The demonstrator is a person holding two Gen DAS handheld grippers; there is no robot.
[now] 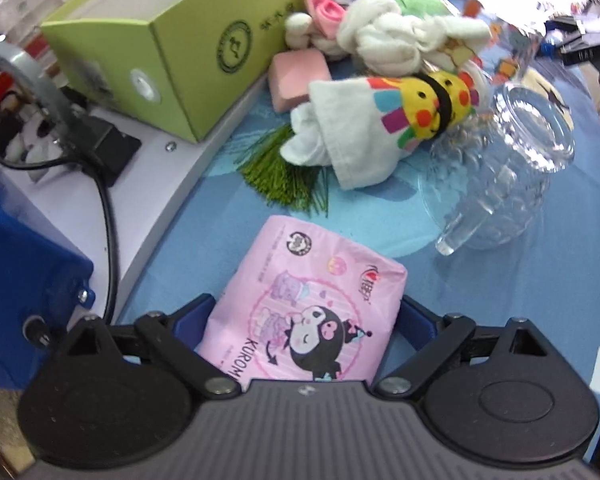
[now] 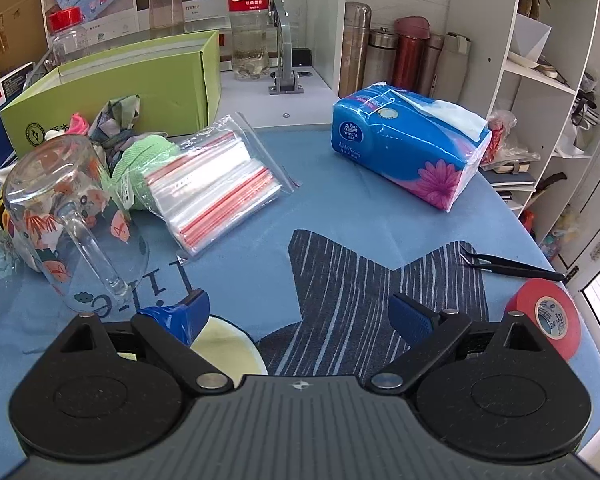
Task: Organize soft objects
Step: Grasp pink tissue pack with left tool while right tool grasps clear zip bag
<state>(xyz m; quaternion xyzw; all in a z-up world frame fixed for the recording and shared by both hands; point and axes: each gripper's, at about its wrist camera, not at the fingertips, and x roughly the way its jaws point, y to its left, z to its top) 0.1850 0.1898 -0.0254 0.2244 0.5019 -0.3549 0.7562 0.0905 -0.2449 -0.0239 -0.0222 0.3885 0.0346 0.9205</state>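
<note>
My left gripper (image 1: 306, 316) is shut on a pink Kuromi tissue pack (image 1: 308, 300), its blue fingers pressing both sides, low over the blue cloth. Ahead lie a white cloth with a yellow plush (image 1: 384, 120), a pink sponge (image 1: 298, 76), a white towel bundle (image 1: 400, 40) and a green open box (image 1: 172, 64). My right gripper (image 2: 304, 316) is open and empty above the cloth. In its view are a blue Vinda tissue pack (image 2: 412, 144), a green cloth (image 2: 140, 160) and the green box (image 2: 120, 92).
A clear glass jug (image 1: 504, 168) lies on its side right of the plush. A printed glass mug (image 2: 68, 216), a pack of zip bags (image 2: 216, 184), black tweezers (image 2: 512, 264) and a red tape roll (image 2: 548, 320) sit on the cloth. Bottles and flasks stand behind.
</note>
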